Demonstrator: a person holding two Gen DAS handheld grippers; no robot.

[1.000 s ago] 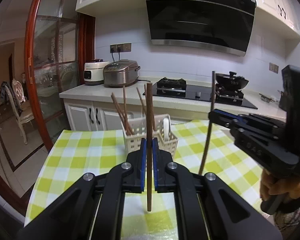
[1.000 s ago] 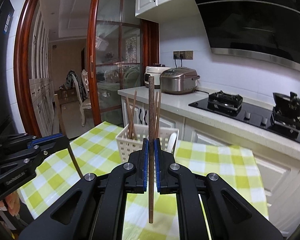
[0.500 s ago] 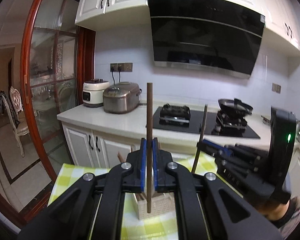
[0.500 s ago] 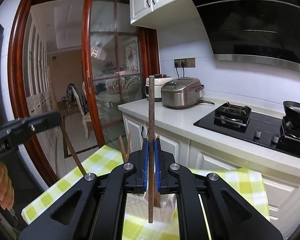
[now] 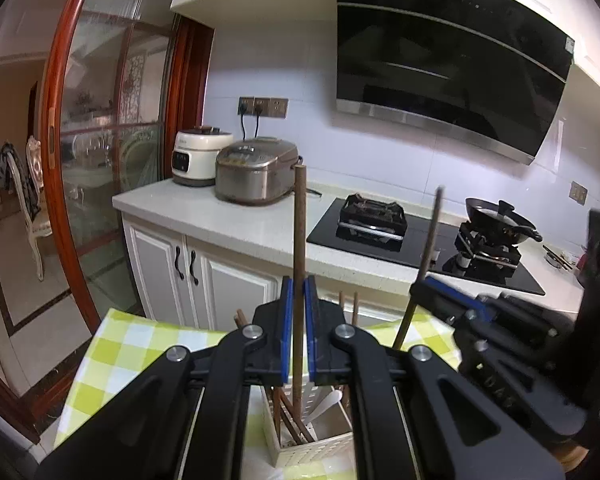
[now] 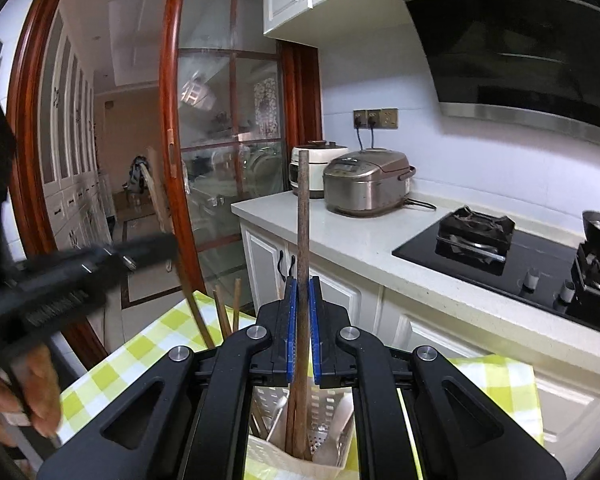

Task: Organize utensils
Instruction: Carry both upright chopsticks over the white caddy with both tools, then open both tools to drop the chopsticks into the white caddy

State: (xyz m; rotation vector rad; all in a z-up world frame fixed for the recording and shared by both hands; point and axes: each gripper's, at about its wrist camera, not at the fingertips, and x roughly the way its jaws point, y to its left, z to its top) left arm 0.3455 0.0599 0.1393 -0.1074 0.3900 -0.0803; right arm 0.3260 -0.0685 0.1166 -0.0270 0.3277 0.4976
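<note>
My left gripper (image 5: 296, 332) is shut on an upright brown chopstick (image 5: 299, 240), whose lower end hangs over the white slotted utensil basket (image 5: 300, 454). The basket stands on a yellow-green checked tablecloth (image 5: 116, 344) and holds several chopsticks and a white spoon. My right gripper (image 6: 303, 328) is shut on a second upright chopstick (image 6: 303, 220), with its lower end down at the basket (image 6: 272, 460) mouth. In the left wrist view the right gripper (image 5: 424, 292) shows at the right, close by. In the right wrist view the left gripper (image 6: 156, 246) is blurred at the left, held by a hand (image 6: 32, 392).
Behind the table runs a white counter (image 5: 236, 228) with two rice cookers (image 5: 252, 172), a black gas hob (image 5: 372, 224) and a wok (image 5: 500, 220). A range hood (image 5: 440, 80) hangs above. A red-framed glass sliding door (image 5: 100, 160) stands at the left.
Both grippers have risen and moved forward toward the basket, each keeping its chopstick. The basket has dropped from ahead of the fingers to beneath them. The two grippers have drawn closer together.
</note>
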